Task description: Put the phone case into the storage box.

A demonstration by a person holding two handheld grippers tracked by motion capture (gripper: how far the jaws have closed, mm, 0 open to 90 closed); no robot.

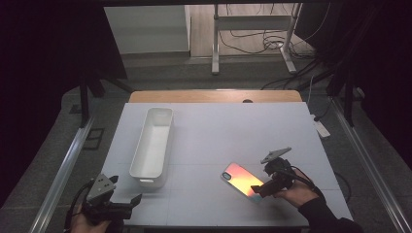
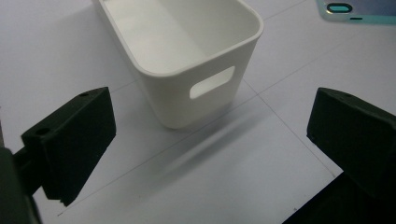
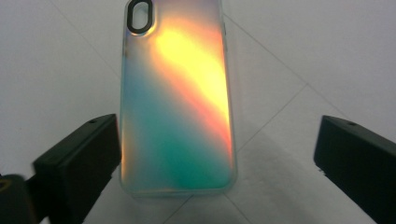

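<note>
Facing bin (image 2: 187, 70), left gripper (image 2: 210, 140); right gripper (image 3: 215, 158) straddling phone case (image 3: 177, 116).

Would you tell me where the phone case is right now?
The phone case lies flat on the table's near right in the high view, between the right gripper's open fingers, right of the white bin.

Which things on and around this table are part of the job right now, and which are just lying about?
In the job: phone case, right gripper, white bin.
Lying about: power strip, cables on the floor, metal stand.
</note>
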